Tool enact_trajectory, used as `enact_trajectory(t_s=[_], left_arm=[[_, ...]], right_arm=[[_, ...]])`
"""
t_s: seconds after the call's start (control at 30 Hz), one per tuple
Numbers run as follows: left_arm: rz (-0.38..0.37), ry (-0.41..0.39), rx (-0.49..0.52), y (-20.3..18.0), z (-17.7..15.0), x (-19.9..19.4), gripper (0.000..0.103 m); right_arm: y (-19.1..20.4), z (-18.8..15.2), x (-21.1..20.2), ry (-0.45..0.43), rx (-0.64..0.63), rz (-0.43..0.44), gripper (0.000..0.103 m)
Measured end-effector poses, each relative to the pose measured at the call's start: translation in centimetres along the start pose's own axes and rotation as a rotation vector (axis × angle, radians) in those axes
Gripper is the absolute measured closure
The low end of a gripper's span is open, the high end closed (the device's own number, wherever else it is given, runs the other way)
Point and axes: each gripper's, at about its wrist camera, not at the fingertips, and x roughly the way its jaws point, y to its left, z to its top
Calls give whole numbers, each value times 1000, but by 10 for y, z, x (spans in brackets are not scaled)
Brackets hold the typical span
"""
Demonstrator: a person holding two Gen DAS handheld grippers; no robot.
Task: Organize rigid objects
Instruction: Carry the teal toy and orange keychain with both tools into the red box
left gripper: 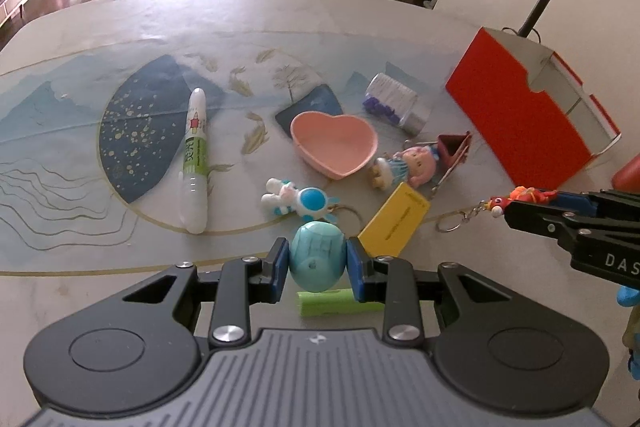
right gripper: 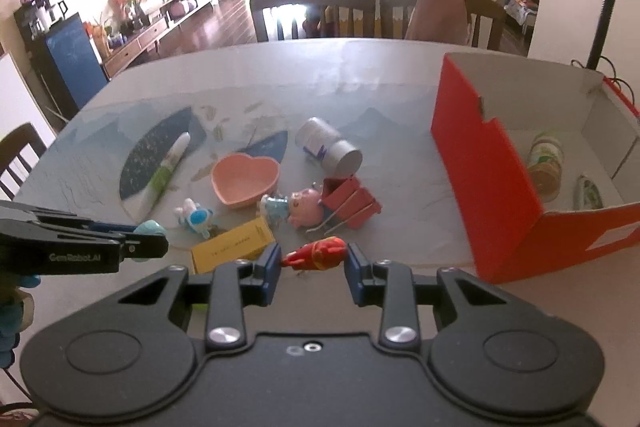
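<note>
A turquoise egg-shaped toy [left gripper: 317,255] is clamped between the 2 blue pads of the left gripper [left gripper: 318,263], lifted clear of the table [left gripper: 120,19]; a green cylinder [left gripper: 340,303] is seen on the table beneath it. A red fish keychain [right gripper: 316,254] is pinched between the narrowed jaws of the right gripper [right gripper: 314,267], its key ring [left gripper: 449,225] dangling below. Left on the table are a pink heart dish [left gripper: 334,143], a glue tube [left gripper: 194,163], a blue-and-white figure [left gripper: 298,203], a yellow box [left gripper: 394,223], a pink-haired doll [left gripper: 408,167], a red binder clip [right gripper: 350,203] and a silver can [right gripper: 328,149]. The red cardboard box [right gripper: 480,167] is placed at the right, with 2 items already inside.
</note>
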Motion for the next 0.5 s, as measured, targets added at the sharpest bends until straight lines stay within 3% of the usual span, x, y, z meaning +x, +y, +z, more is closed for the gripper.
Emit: enact_trajectory(t_s=[0.5], left_arm=[[-94,-42,59,-52,40,-38,73]], right_arm=[[-30,38,-62,-150,22,-2,70]])
